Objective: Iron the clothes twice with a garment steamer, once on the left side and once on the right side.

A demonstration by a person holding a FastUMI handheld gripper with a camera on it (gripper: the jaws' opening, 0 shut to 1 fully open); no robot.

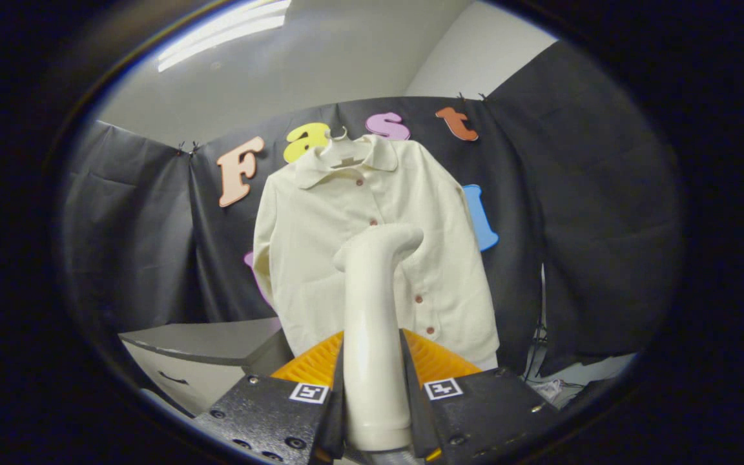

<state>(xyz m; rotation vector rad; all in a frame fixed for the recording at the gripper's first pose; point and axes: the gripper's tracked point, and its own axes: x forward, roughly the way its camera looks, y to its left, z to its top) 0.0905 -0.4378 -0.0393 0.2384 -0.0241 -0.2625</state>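
- While the garment steamer [375, 323] is clamped upright between the two fingers, the gripper [375, 387] is seen closed on its handle, one finger pressed against each side of the pale shaft.
- The handle is gripped along its lower part; its base is seen just below the fingers, and the shaft rises well above them.
- At the top, the steamer's head is bent over and turned toward the left side of the garment.
- A cream shirt [372, 252] is hung beyond the fingers on a light hanger [340, 152], against the booth's black cloth wall [585, 213].
- The shirt is displayed with its front toward the camera: the collar is folded down, a row of reddish-brown buttons [419, 299] runs down the placket, and both sleeves are hung at the sides.
- The steamer's head is seen in front of the shirt's chest, about at the middle; whether it touches the fabric cannot be told.
- A grey-topped cabinet [204, 361] with a pale front is placed low on the left, below the shirt's sleeve.
- Loose cables [537, 361] are seen low on the right by the cloth's edge.
- A ceiling light strip [223, 35] is lit overhead.
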